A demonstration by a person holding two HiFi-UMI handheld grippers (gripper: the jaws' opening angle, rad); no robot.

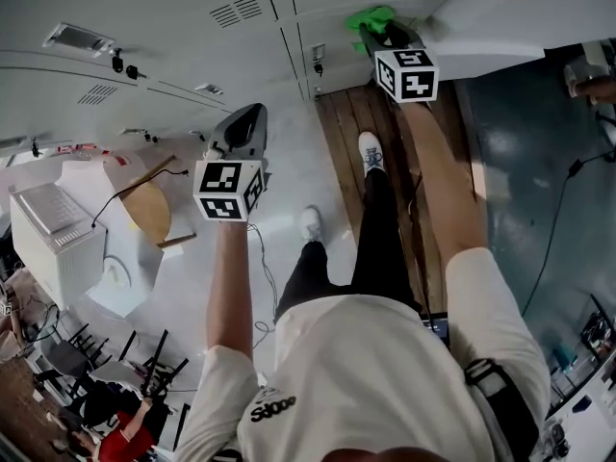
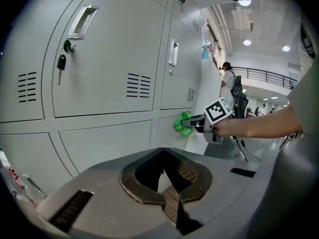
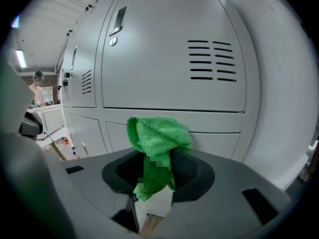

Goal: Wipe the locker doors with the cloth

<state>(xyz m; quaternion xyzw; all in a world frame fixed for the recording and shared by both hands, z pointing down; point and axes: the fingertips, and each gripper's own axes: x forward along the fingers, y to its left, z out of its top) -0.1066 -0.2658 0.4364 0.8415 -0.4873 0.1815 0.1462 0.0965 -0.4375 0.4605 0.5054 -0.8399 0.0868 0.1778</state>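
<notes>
A green cloth (image 3: 157, 143) is bunched between the jaws of my right gripper (image 3: 155, 171), which is shut on it. The cloth (image 1: 371, 17) sits close against a low grey locker door (image 3: 169, 54); in the left gripper view the cloth (image 2: 182, 124) touches the locker face. My left gripper (image 2: 162, 176) is shut with nothing in it, held away from the lockers (image 2: 104, 68). In the head view the left gripper (image 1: 241, 138) hangs lower left of the right gripper (image 1: 390, 38).
A key (image 2: 61, 63) hangs in one locker's lock. A white panel (image 1: 510, 17) leans beside the right gripper. A wooden strip of floor (image 1: 404, 142), a white box (image 1: 53, 234) and a round wooden stool (image 1: 144, 210) lie below. People stand in the distance.
</notes>
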